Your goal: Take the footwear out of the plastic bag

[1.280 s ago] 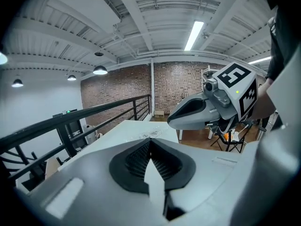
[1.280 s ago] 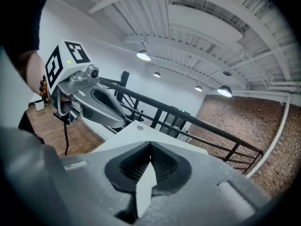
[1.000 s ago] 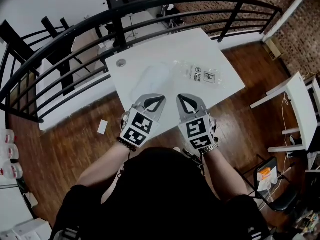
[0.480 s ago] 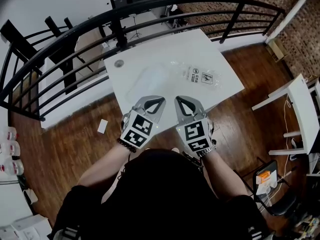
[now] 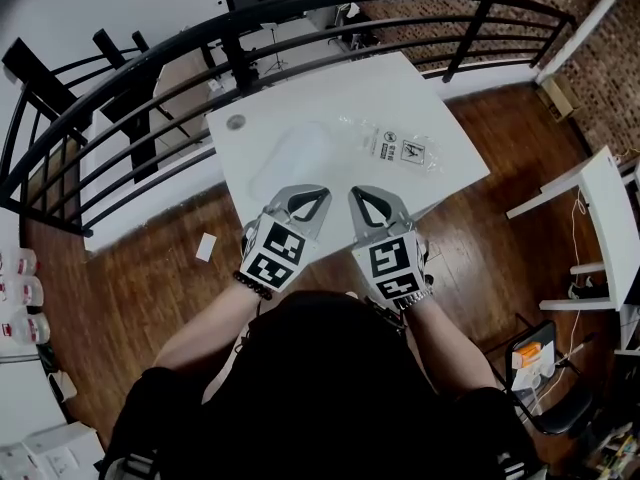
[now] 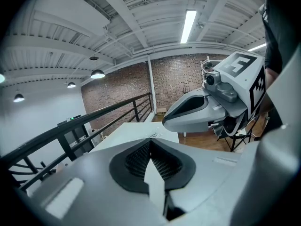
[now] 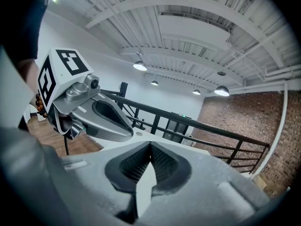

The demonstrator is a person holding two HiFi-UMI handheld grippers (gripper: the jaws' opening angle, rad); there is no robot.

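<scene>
While both claws hover side by side over the near edge of the white surface point(image 5: 400, 98), neither one is holding anything. The left claw point(image 5: 304, 197) has its jaws pressed together on nothing. Same deal with the right claw point(image 5: 364, 197): closed up tight and empty.

Around the scene: a black railing point(image 5: 236, 58) curves round the far side of the surface, sweeping from about 9 o'clock over to 2 o'clock. A little round grey disc point(image 5: 236, 122) sits near the surface's corner at 10 o'clock, well apart from everything else. Down on the wooden floor point(image 5: 130, 298) a small white card point(image 5: 205, 247) lies at 9 o'clock of the left claw. A white side table point(image 5: 608, 218) stands off at 3 o'clock, and some bottles point(image 5: 15, 298) sit at the far 9 o'clock edge. Only bare tabletop lies between the claws and the bag.

The clear plastic bag point(image 5: 350, 138) lies flat mid-surface at 12 o'clock from the claws, with its printed label point(image 5: 405, 151) toward 1 o'clock. The footwear point(image 5: 295, 158) is the pale oblong shape at the bag's left end, just beyond the left claw. Its long axis runs from roughly 7 o'clock to 1 o'clock. It's too washed out against the white top to say which end is the toe, or whether it's fully inside the bag.
</scene>
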